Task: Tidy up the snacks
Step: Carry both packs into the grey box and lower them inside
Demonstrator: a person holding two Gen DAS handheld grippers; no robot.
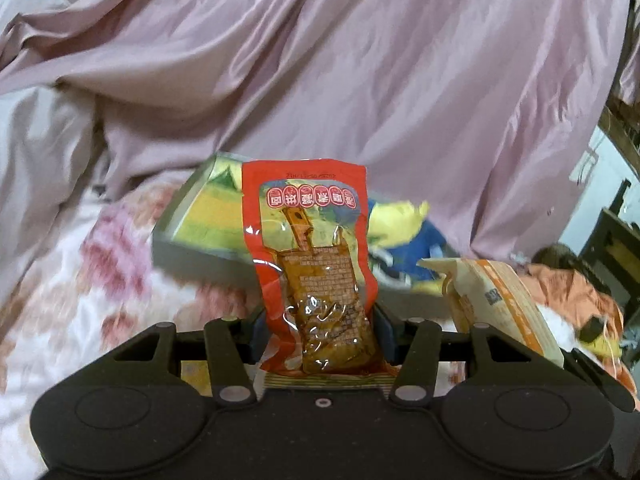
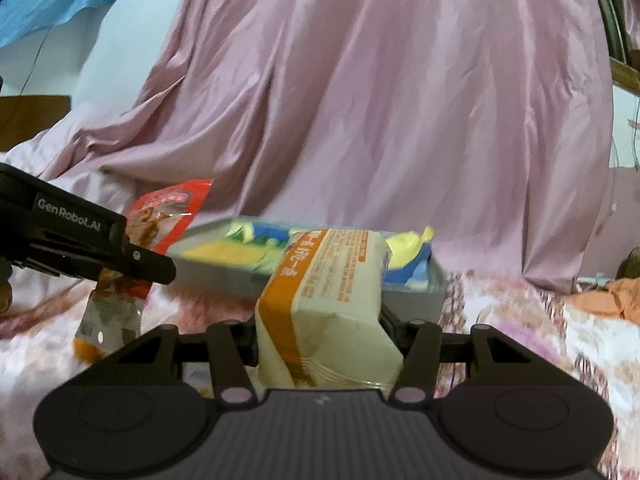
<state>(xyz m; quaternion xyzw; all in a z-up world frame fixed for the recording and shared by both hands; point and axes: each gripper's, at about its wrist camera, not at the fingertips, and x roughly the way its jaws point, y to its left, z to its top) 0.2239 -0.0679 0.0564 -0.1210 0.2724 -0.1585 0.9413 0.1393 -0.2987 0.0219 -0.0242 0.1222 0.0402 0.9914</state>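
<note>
My left gripper (image 1: 318, 332) is shut on a red snack pouch (image 1: 316, 256) with brown pieces in its clear window; the pouch stands upright between the jaws. A cream and orange snack pack (image 2: 328, 304) is clamped in my right gripper (image 2: 320, 340), tilted and pointing away from me. That pack (image 1: 496, 304) also shows at the right of the left wrist view. The left gripper with the red pouch (image 2: 160, 224) appears at the left of the right wrist view. Behind both lies a shallow grey tray (image 2: 224, 276) with yellow and blue snack bags (image 1: 404, 232) in it.
Everything sits on a bed with a pink flowered sheet (image 1: 100, 280). A large mauve quilt (image 1: 340, 80) is heaped behind the tray. Orange cloth (image 1: 572, 292) lies at the right, and dark furniture (image 1: 616, 248) stands past the bed's right edge.
</note>
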